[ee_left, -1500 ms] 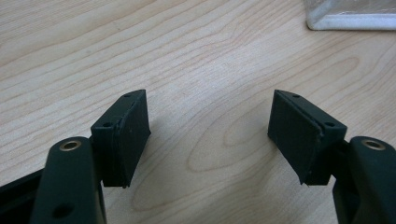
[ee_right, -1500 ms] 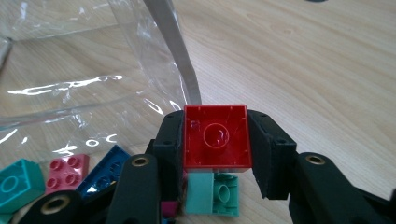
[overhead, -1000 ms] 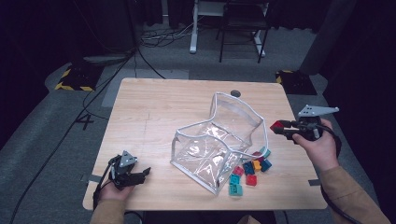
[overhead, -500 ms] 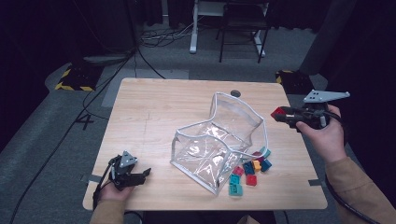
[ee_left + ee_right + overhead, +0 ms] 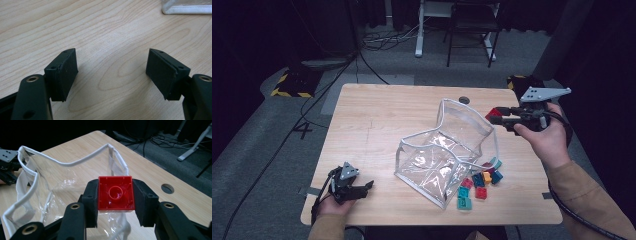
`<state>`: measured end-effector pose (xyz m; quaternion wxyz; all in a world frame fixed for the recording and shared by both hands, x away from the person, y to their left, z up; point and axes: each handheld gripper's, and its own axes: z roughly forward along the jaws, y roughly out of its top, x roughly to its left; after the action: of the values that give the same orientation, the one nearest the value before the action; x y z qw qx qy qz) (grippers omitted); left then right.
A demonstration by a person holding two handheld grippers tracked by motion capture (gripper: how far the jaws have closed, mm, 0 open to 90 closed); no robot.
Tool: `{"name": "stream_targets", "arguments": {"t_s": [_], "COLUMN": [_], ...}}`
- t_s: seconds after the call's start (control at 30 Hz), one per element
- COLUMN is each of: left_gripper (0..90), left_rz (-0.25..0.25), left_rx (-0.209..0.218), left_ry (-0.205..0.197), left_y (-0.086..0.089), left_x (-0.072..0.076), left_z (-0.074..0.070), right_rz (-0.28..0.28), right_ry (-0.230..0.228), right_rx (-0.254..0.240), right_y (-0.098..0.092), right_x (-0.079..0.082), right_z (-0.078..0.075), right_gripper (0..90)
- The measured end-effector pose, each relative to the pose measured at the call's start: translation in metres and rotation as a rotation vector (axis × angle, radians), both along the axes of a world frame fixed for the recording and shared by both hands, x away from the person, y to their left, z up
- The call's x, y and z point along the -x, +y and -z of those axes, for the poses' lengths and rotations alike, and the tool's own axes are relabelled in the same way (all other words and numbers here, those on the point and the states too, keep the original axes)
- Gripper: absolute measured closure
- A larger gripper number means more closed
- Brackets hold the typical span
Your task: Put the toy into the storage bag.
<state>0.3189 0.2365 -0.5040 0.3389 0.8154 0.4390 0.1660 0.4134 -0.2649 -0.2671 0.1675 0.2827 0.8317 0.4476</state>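
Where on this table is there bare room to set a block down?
Bare wood spans the table's far-left area, between the clear bag and the left gripper. Crowded: the loose blocks off the bag's near-right corner.

- The left gripper [image 5: 362, 188] is held low in the left hand [image 5: 331, 202], jaws just opened wide, nothing between
- The right gripper [image 5: 495, 116] is held raised and level, jaws clamped

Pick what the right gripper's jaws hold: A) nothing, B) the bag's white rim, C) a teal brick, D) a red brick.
D: in the right gripper view, the right gripper clamps a red brick between its pads, above the clear bag.
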Motion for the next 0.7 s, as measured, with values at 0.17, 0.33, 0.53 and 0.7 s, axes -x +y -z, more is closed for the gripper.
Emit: {"name": "stream_targets", "arguments": {"t_s": [0.17, 0.33, 0.53, 0.7], "left_gripper": [25.5, 25.2, 25.1, 24.8], "left_rz": [0.005, 0.006, 0.006, 0.007], "left_rx": [-0.004, -0.005, -0.006, -0.006], "left_ry": [0.000, -0.001, 0.000, 0.000], "left_y": [0.000, 0.000, 0.001, 0.001], "left_x": [0.000, 0.000, 0.000, 0.000], "left_z": [0.000, 0.000, 0.000, 0.000], "right_rz": [-0.034, -0.056, -0.060, -0.059], "right_ry": [0.004, 0.025, 0.058, 0.089], "right_rx": [0.013, 0.024, 0.042, 0.040], "right_y": [0.022, 0.043, 0.066, 0.079], "right_x": [-0.002, -0.007, -0.013, -0.018], "right_z": [-0.002, 0.002, 0.009, 0.019], "right_gripper": [59.1, 59.1, 59.1, 59.1]}}
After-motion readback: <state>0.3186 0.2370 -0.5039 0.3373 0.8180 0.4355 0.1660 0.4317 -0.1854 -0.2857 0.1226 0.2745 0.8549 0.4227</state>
